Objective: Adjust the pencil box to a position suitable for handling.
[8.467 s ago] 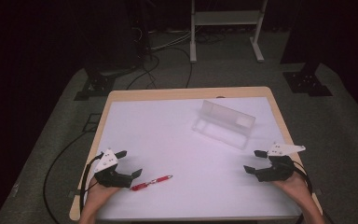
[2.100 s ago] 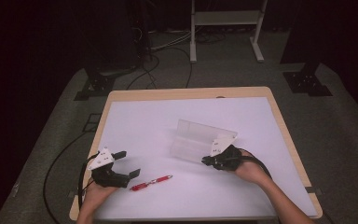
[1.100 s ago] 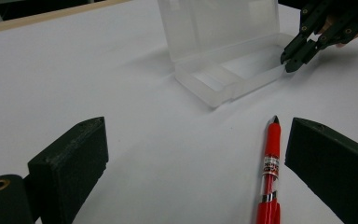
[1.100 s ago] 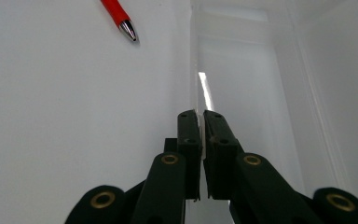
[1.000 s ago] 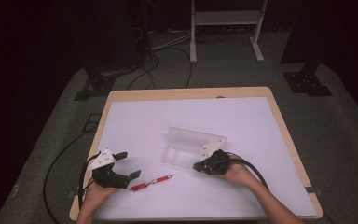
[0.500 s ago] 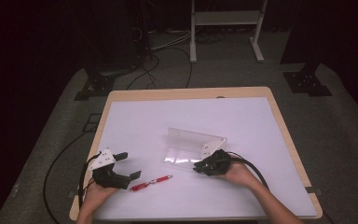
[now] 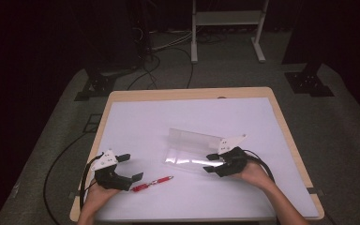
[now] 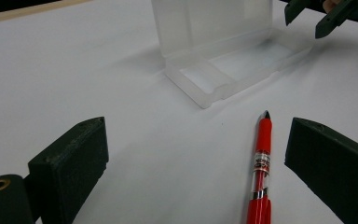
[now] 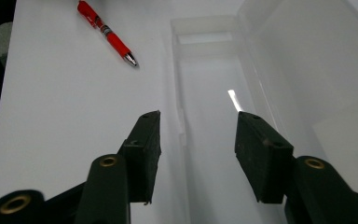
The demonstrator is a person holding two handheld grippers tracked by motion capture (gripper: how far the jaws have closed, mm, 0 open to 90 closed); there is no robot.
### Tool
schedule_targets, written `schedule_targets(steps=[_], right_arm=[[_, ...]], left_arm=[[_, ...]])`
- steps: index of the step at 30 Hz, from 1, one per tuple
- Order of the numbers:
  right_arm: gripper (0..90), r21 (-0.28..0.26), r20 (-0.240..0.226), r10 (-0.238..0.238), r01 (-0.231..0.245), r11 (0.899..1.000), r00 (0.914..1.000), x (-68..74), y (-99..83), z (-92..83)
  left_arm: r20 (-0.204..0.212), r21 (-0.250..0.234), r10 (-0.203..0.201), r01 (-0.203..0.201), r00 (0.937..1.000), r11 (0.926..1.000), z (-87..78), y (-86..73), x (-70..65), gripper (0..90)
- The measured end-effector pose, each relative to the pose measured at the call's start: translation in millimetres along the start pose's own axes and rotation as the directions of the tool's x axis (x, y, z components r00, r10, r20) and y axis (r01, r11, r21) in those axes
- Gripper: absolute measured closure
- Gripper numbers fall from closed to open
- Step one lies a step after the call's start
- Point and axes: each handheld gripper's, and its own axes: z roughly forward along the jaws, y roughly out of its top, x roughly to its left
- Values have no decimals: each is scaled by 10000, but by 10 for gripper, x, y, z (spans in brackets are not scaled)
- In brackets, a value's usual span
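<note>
A clear plastic box (image 7: 187,158) lies open in the middle of the white table (image 7: 243,117), its lid (image 7: 194,139) standing upright. A red pen (image 7: 152,183) rests near the front left. My right gripper (image 7: 209,163) sits at the box's right end; its jaws have just been opening and stand apart over the end of the box's tray (image 9: 209,93) without pressing on it. My left gripper (image 7: 132,167) rests open by the table's front left edge. In the left gripper view the pen (image 8: 261,158) lies just inside the right jaw, not gripped.
The table's wooden rim (image 7: 187,93) borders the white top. Cables (image 7: 56,164) trail over the floor to the left, and a stand (image 7: 225,28) is beyond the far edge. Bare table surface lies behind and to the right of the box.
My right gripper's jaws have opened and it has drawn back slightly to the right from the box's end. The box slid a little leftward before that. The left gripper and pen have not moved.
</note>
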Motion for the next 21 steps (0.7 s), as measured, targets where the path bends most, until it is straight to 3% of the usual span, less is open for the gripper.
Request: schedule_targets(steps=[5,6,21], right_arm=[[449,-196,252,292,-287,9994,9993,-33,-77,-136],[419,-171,284,526,-522,9985,9982,-53,-115,-203],[405,-856,1191,1202,-1104,9902,9856,-129,-479,-650]], left_arm=[[57,5,28,-28,10000,10000,6,2,-10,57],[63,19,47,-47,10000,10000,10,3,-15,57],[214,2,53,-53,9998,10000,17,7,-29,60]])
